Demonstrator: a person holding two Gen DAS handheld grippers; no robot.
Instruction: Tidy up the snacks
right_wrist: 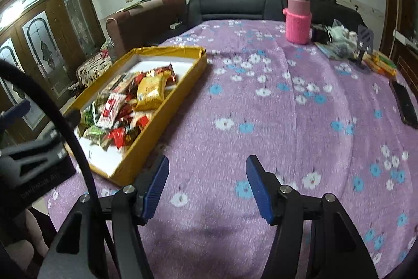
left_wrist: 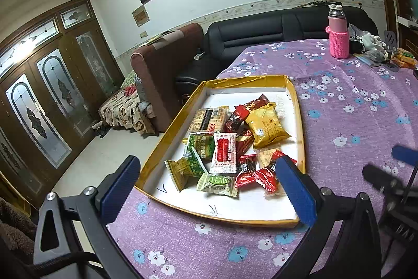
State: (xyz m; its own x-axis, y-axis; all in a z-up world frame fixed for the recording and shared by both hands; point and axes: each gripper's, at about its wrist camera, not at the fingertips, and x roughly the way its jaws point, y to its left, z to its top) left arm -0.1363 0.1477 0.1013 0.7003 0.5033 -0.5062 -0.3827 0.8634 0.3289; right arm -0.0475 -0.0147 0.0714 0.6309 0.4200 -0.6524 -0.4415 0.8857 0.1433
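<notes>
Flanking snack tray: pink bottle, phone.

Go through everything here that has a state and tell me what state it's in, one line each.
Left gripper: open, empty, over the box's near end.
Right gripper: open, empty, over bare cloth.
Box: lidless, on the table.
Snacks: wrapped, piled loosely in the box.
Bottle: upright, capped, in a pink sleeve.
Phone: flat, screen dark.
</notes>
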